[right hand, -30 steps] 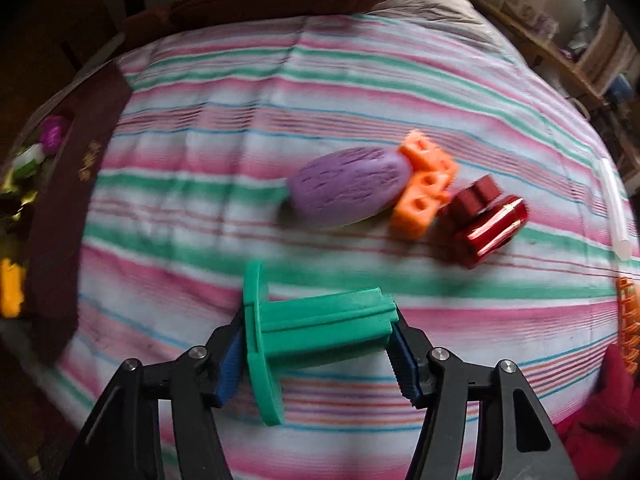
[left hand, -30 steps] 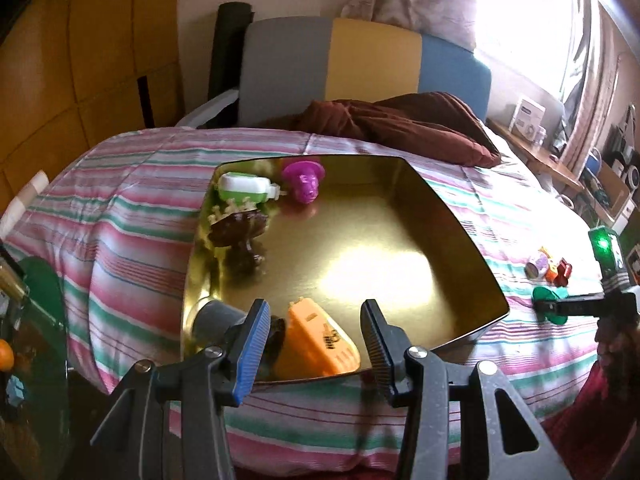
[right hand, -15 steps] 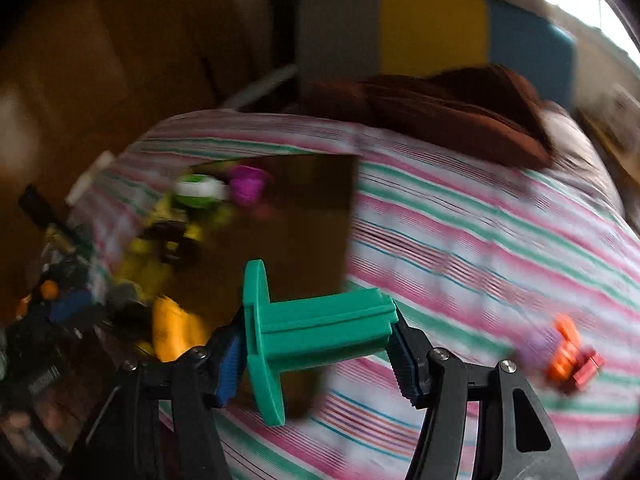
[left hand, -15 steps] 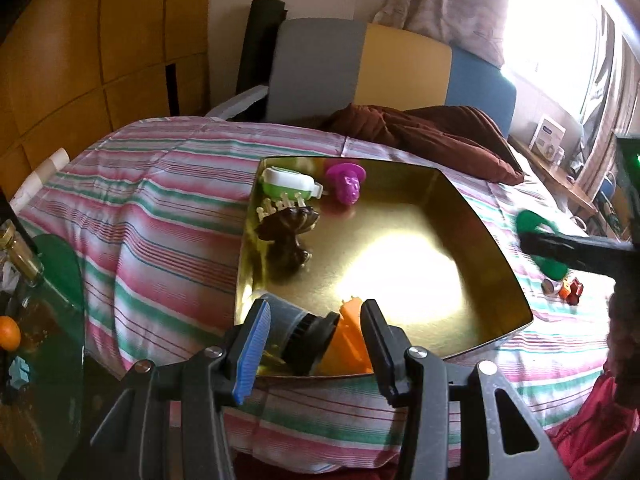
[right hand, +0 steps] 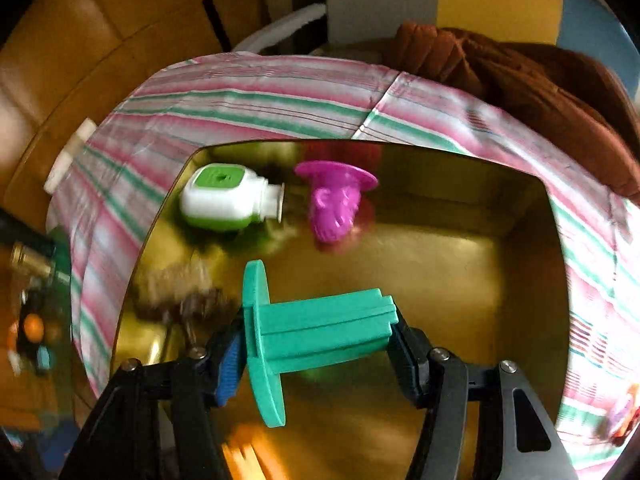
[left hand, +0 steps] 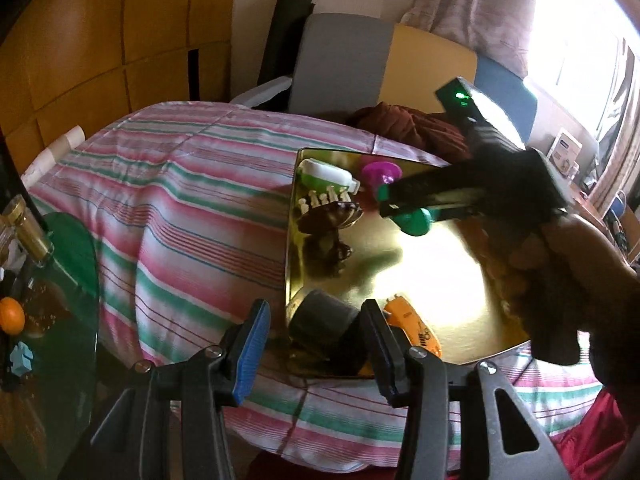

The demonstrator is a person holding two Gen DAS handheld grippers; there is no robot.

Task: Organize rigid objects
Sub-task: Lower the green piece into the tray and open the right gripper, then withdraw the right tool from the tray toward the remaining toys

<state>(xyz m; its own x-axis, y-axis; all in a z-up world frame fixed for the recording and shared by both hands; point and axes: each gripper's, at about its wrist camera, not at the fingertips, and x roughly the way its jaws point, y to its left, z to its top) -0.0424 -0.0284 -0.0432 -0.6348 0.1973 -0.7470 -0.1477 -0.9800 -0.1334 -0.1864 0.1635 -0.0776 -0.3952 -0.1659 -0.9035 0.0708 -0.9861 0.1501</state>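
At far left a green glass table [left hand: 76, 264] carries an orange [left hand: 11, 315] beneath tan wall panels [left hand: 100, 32], and beside it a bed covered in a striped bedspread [left hand: 192, 200] fills the room's middle. On the bed lies a gold tray [left hand: 436, 280] holding a green-and-white bottle [right hand: 224, 196], a magenta toy [right hand: 334, 204], a grey cylinder [left hand: 322, 316] and an orange toy [left hand: 416, 328]; the left gripper [left hand: 316, 344] hangs wide apart and empty at the tray's near edge. Over the tray the right gripper [right hand: 316, 344] clamps a teal spool [right hand: 308, 332], with a brown blanket [right hand: 540, 92] and bright window [left hand: 580, 40] to the right.
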